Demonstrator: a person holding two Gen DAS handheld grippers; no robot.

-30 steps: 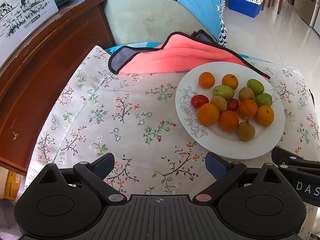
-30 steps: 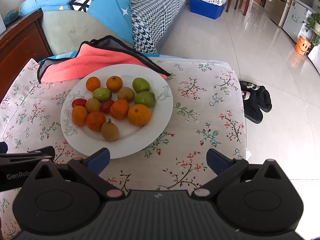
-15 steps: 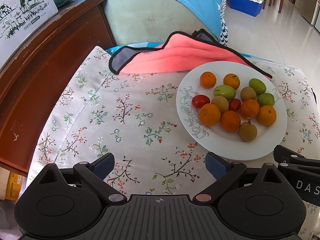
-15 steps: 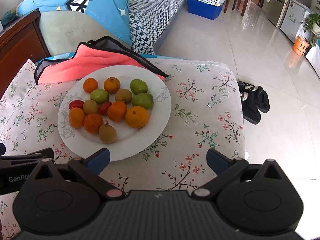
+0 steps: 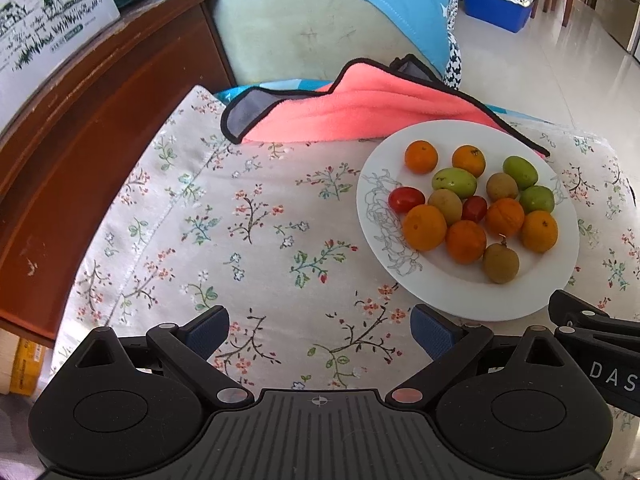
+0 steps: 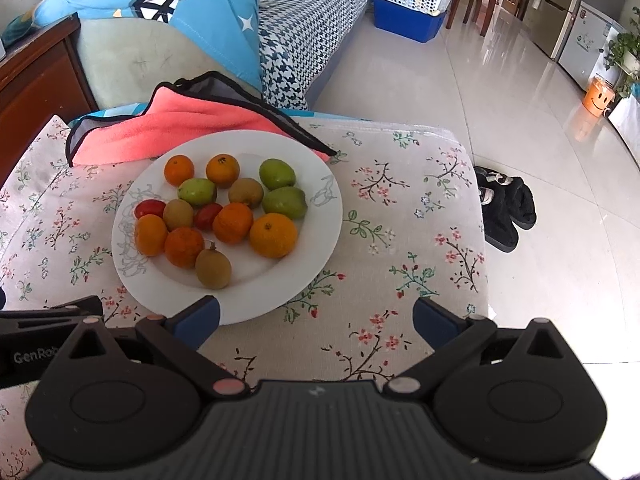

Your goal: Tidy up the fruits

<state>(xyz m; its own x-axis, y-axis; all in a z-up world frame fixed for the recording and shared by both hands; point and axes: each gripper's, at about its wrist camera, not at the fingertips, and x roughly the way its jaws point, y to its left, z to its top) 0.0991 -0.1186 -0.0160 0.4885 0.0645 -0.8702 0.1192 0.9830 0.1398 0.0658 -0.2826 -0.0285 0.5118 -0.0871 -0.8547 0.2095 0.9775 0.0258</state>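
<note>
Fruits (image 5: 474, 208) unmoved on plate (image 5: 460, 296); views shifted slightly.

The right gripper (image 6: 316, 316) hangs with its jaws spread wide and nothing between them, above the near edge of the floral-cloth surface (image 6: 400, 216). Its left finger overlaps the near rim of a white plate (image 6: 320, 232) that carries oranges (image 6: 273, 235), green fruits (image 6: 284, 202), brown fruits (image 6: 213, 269) and small red tomatoes (image 6: 207, 216). A pink cloth (image 6: 180, 120) lies just beyond the plate. Black slippers (image 6: 505, 208) sit on the floor to the right. Part of the left gripper (image 6: 44, 320) shows at the near left.
</note>
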